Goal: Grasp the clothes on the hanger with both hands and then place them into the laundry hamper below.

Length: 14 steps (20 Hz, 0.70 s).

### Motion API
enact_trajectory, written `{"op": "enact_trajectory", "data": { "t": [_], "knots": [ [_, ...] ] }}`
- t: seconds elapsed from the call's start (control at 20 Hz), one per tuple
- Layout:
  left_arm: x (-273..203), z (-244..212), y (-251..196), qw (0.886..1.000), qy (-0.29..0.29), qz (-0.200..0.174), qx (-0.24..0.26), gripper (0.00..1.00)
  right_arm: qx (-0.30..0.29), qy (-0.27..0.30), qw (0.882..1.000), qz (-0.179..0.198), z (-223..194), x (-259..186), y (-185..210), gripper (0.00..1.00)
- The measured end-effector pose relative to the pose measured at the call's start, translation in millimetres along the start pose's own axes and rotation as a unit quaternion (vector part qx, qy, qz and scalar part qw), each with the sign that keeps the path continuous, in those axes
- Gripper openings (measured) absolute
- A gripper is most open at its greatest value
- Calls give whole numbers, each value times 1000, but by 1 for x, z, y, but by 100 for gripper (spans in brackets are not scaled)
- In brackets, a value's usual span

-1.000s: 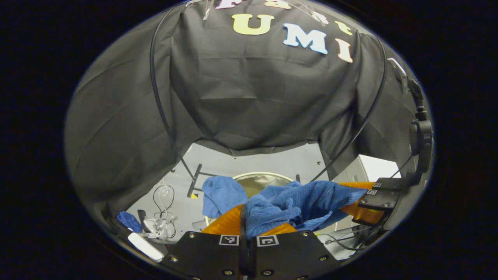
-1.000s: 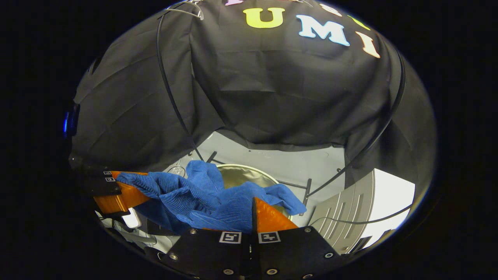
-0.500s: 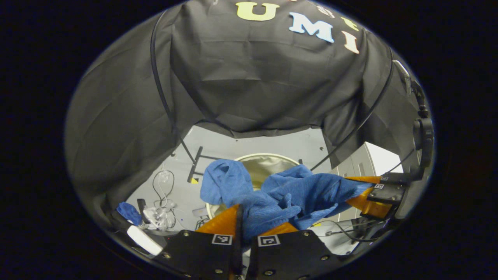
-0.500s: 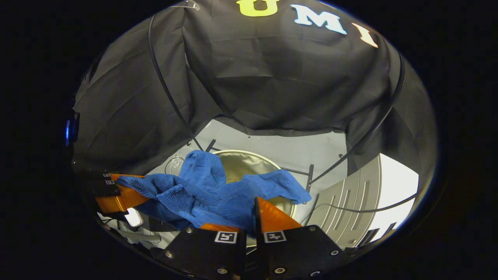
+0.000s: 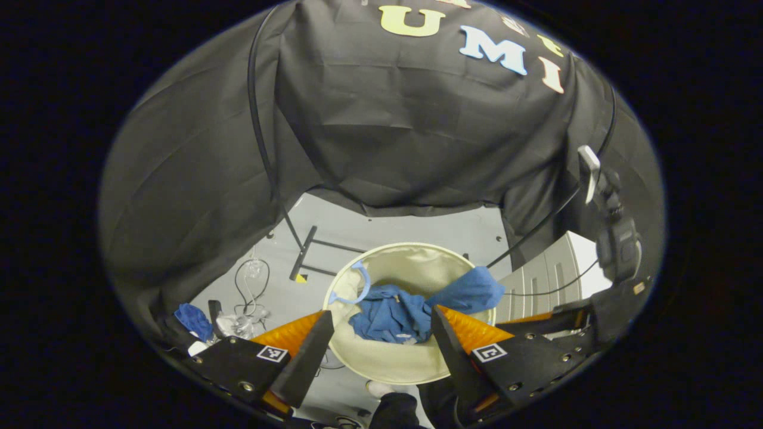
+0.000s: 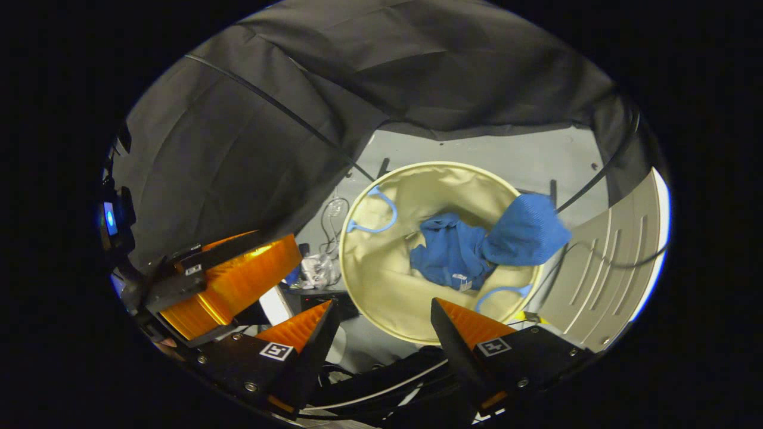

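Note:
The blue garment (image 5: 393, 313) (image 6: 456, 253) lies inside the round cream laundry hamper (image 5: 381, 363) (image 6: 381, 280) on the floor. One blue sleeve (image 6: 524, 229) (image 5: 471, 290) drapes over the hamper's right rim. My left gripper (image 5: 381, 322) hangs open above the hamper with nothing between its orange fingers. My right gripper (image 6: 384, 310) is open too and empty, above the hamper's near rim. In the right gripper view the left gripper (image 6: 226, 286) sits at the lower left; in the left gripper view the right gripper (image 5: 572, 322) is at the lower right.
Two blue loop handles (image 6: 372, 211) sit on the hamper's rim. A black stand foot (image 5: 301, 259) rests on the grey floor behind it. Cables and small items (image 5: 241, 322) lie to the left, with a blue cloth (image 5: 192, 319). A white ribbed panel (image 6: 602, 268) stands at the right.
Both grippers opened and let go of the blue garment, which dropped into the hamper. Both views now tilt further down over the hamper.

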<state>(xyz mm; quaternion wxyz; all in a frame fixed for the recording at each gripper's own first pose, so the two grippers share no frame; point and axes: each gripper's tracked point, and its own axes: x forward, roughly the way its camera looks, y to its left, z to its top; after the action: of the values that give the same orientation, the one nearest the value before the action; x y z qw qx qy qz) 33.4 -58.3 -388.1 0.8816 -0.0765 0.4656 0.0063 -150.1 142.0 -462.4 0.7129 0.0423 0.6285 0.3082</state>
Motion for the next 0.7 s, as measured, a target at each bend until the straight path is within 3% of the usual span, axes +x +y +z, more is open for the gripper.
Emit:
{"op": "enact_trajectory", "data": {
  "t": [0.2,0.25,0.3,0.45,0.7],
  "knots": [
    [-4,-5,11,1000,1,8,9,96,-17,-42,998,-37,23,-11,-18,96],
    [-4,-7,14,1000,3,9,6,96,-26,-56,997,-49,32,-17,-22,91],
    [-6,-4,15,1000,2,10,2,97,-33,-70,995,-55,43,-23,-25,96],
    [-19,10,17,1000,-19,10,1,94,-48,-116,990,-69,62,-41,-22,96],
    [-83,75,15,993,-118,1,17,94,-72,-232,966,-94,104,-129,-13,96]
  ]
}}
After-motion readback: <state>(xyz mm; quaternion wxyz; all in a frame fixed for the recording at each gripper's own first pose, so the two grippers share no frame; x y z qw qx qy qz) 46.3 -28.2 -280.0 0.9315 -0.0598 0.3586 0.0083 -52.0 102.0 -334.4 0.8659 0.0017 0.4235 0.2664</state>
